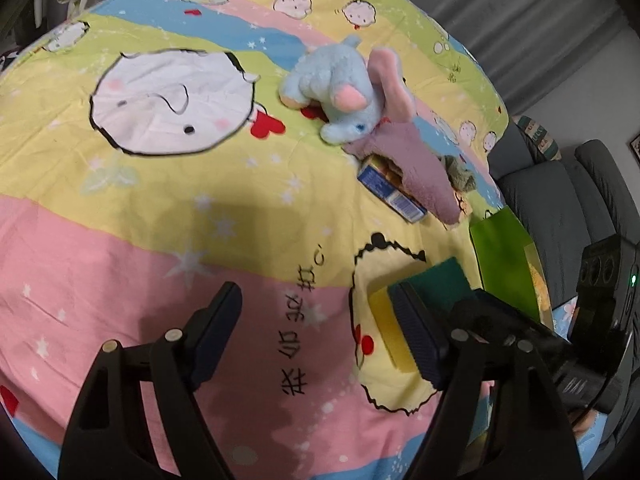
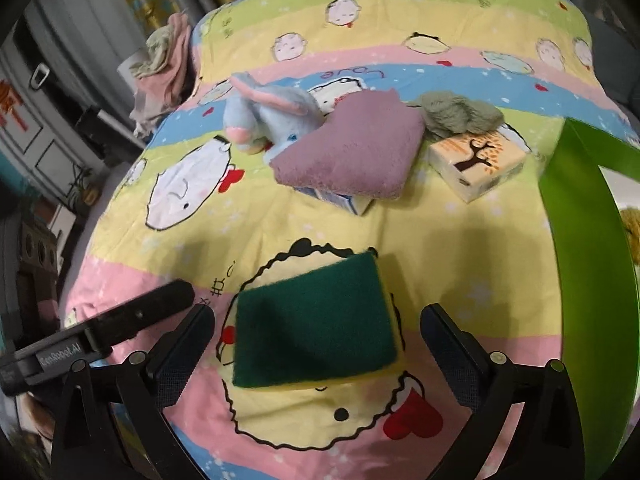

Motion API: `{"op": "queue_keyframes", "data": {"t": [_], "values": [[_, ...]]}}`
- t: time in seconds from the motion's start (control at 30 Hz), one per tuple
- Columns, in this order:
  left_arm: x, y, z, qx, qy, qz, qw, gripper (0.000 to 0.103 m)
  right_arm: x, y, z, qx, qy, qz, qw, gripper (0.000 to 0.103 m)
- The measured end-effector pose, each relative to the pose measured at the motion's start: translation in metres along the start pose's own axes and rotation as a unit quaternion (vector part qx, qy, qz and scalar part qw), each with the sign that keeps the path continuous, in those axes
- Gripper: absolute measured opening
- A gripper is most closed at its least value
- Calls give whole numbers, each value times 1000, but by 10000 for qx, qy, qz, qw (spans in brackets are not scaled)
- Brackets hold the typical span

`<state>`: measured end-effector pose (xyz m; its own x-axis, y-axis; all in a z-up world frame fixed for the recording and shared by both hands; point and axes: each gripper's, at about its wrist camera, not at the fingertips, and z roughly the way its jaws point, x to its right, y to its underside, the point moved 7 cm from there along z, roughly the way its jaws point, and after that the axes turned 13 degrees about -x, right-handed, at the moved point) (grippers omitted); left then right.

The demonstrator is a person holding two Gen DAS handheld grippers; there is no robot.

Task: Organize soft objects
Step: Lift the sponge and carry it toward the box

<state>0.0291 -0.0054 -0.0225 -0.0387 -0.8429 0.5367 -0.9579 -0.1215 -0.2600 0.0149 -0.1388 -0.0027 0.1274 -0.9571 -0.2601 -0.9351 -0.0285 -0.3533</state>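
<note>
Nearest the right wrist camera, the right gripper (image 2: 316, 344) stands spread wide with the sponge (image 2: 316, 324) lying between its fingers, a clear gap on each side, so nothing is gripped yet. The sponge rests flat on the printed bedsheet (image 2: 120, 248), green scouring face up and a yellow foam layer showing along its near and right edges. It looks light and springy: the foam should squash under the pads while the scourer gives some friction, so a hold across the two short sides, low on the yellow layer, seems safest, with only modest squeeze. The left gripper (image 1: 316, 332) hovers just beside it, open over bare sheet and holding nothing, its right finger overlapping the sponge's edge in the left wrist view. To the right stands a green bag (image 2: 580, 240), likely the place for soft things. Further back a purple towel (image 2: 352, 156) is draped over a blue box (image 2: 340, 200), limp and easy to bunch; beside it sit a tissue pack (image 2: 476, 164), a grey-green cloth (image 2: 460, 114) and a blue plush elephant (image 2: 272, 120), all soft and light
</note>
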Motion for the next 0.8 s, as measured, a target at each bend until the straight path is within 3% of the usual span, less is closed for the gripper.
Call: {"op": "queue_keyframes", "data": {"t": [0.13, 0.17, 0.2, 0.23, 0.3, 0.33, 0.4, 0.6, 0.8], "values": [[17, 7, 8, -153, 220, 201, 9994, 75, 12, -5, -11, 184, -479, 371, 9980, 103], [25, 10, 11, -203, 317, 338, 9987, 70, 16, -6, -13, 236, -489, 454, 9975, 101], [31, 13, 13, -226, 378, 406, 9982, 63, 17, -6, -13, 256, -476, 481, 9974, 93], [37, 17, 16, -250, 483, 480, 9974, 48, 18, -6, -11, 236, -474, 494, 9974, 86], [48, 22, 24, -366, 688, 553, 9954, 38, 20, -5, -2, 36, -545, 565, 9969, 62], [53, 25, 29, -451, 756, 594, 9943, 32, 21, -4, 4, -108, -593, 627, 9962, 60], [58, 28, 36, -546, 853, 651, 9927, 31, 23, -3, 11, -210, -480, 658, 9965, 56], [67, 25, 29, -314, 772, 677, 9942, 30, 20, -3, 5, -103, -435, 599, 9972, 56], [118, 13, 10, 66, 731, 1211, 9899, 30, 33, -14, -49, 628, -371, 660, 9952, 56]]}}
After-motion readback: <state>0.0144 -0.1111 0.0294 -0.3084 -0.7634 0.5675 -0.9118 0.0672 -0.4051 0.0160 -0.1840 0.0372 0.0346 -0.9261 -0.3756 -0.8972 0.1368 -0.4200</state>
